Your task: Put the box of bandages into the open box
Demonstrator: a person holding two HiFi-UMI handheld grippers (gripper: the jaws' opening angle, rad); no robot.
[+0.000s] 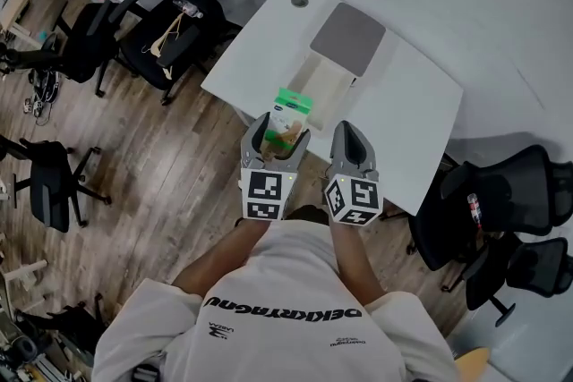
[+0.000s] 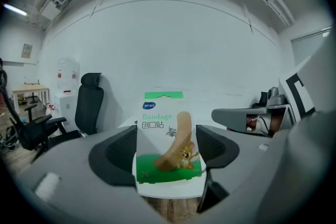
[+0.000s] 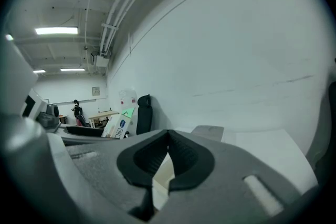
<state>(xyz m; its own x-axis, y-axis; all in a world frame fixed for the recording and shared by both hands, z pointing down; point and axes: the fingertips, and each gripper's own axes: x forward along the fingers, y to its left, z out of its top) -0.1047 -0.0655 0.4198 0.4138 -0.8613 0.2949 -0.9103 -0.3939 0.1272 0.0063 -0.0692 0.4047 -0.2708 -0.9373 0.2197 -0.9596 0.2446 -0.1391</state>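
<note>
The box of bandages [image 1: 293, 106], white and green with a cartoon print, stands upright between the jaws of my left gripper [image 1: 281, 132], which is shut on its sides. In the left gripper view the box of bandages [image 2: 167, 136] fills the gap of the left gripper [image 2: 168, 150]. It hangs over the near edge of the white table [image 1: 421, 116]. Just beyond it the open box [image 1: 320, 83], cream inside, lies with its grey lid [image 1: 348, 38] folded back. My right gripper [image 1: 349, 131] is shut and empty beside it, its jaws meeting in the right gripper view [image 3: 168, 139].
Black office chairs stand left of the table [image 1: 170, 22] and at its right corner [image 1: 506, 192]. Wooden floor [image 1: 161, 192] lies below the table's near edge. A round cable hole [image 1: 299, 1] sits at the table's far end.
</note>
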